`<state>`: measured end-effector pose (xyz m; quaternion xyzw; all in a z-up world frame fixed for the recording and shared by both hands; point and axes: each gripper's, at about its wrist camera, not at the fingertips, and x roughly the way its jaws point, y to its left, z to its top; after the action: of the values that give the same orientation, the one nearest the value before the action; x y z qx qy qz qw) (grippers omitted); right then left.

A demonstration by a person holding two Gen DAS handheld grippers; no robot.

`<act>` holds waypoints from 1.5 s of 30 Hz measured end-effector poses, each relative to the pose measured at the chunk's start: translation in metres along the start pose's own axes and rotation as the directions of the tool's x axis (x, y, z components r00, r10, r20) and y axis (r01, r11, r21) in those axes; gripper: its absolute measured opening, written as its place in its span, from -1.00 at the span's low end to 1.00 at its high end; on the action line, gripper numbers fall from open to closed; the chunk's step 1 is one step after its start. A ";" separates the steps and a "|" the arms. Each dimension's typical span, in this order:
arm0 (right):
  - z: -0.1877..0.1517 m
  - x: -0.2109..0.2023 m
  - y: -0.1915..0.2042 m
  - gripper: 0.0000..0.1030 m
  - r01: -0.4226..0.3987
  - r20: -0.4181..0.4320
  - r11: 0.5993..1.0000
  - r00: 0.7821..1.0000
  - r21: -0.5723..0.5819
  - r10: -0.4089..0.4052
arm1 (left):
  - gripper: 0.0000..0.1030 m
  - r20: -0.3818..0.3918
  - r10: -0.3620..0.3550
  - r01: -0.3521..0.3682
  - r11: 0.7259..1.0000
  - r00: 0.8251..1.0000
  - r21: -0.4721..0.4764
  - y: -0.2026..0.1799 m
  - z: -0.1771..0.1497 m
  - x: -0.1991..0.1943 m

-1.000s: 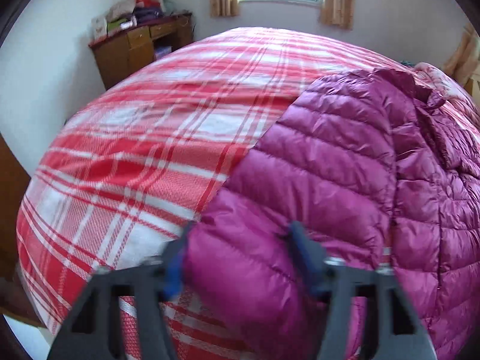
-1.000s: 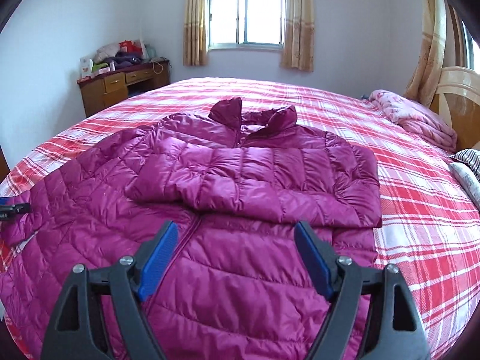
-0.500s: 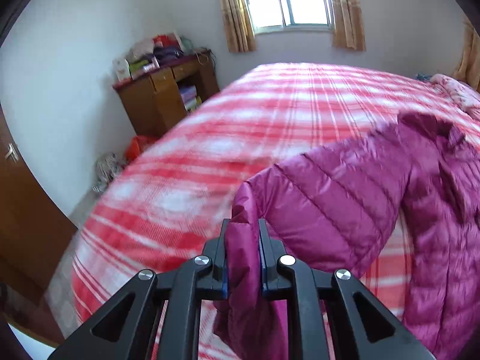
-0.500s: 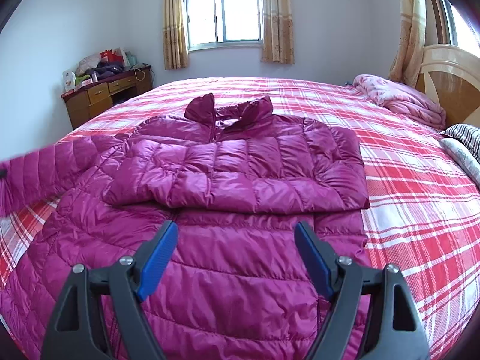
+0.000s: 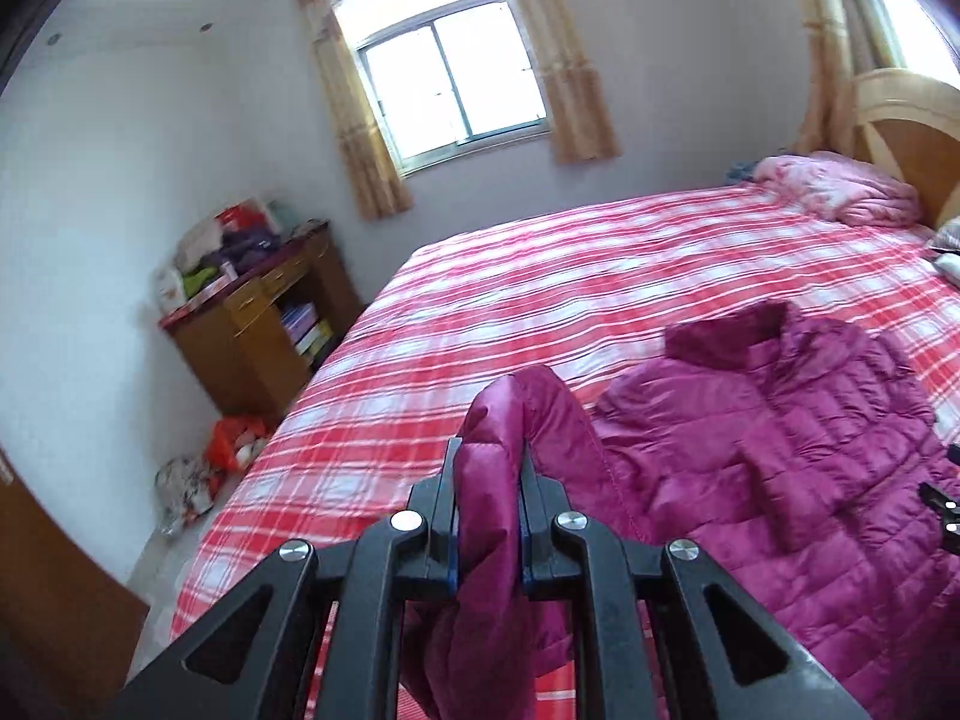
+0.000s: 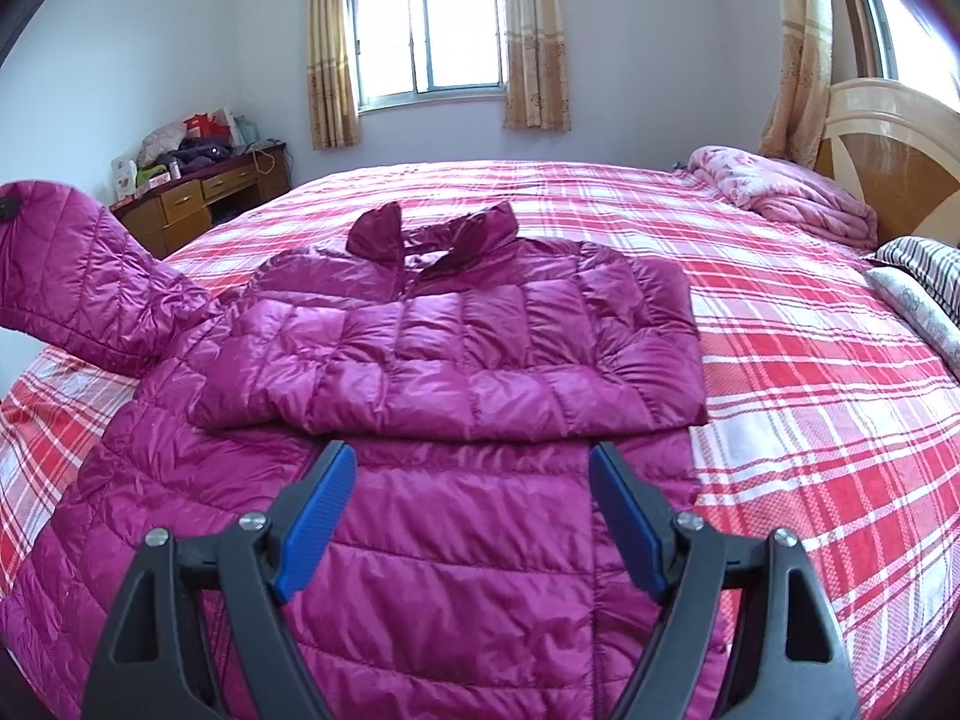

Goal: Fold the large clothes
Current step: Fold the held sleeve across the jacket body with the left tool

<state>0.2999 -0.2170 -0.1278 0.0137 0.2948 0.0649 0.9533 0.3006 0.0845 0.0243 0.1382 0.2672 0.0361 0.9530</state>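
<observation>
A home bedroom: a large bed [image 6: 810,372] with red plaid cover and wooden headboard [image 6: 888,144], a curtained window [image 6: 429,36], a cluttered wooden desk [image 6: 198,198].

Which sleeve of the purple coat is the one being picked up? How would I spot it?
Find the big bed with the red checked cover, then the purple puffy coat spread on it. One sleeve lies folded flat across the chest; the lifted sleeve sticks up off the bed, its end pinched in the left gripper.
</observation>
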 end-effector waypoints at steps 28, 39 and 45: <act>-0.009 0.019 -0.047 0.59 0.037 -0.086 0.991 0.996 0.128 -0.026 | -0.69 -0.080 -0.248 0.259 0.950 0.965 0.177 -0.242 0.020 0.070; -0.015 0.026 -0.050 0.59 0.028 -0.117 0.990 0.993 0.137 -0.012 | 0.61 0.034 -0.334 0.329 0.938 0.942 0.105 -0.262 0.014 0.055; -0.010 0.015 -0.052 0.59 0.009 -0.083 0.987 0.997 0.160 0.004 | 0.67 0.048 -0.242 0.240 0.969 0.969 0.055 -0.210 0.003 0.068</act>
<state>0.3124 -0.2669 -0.1478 0.0872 0.3385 0.0403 0.9360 0.3592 -0.1080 -0.0668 0.1287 0.2566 -0.0902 0.9536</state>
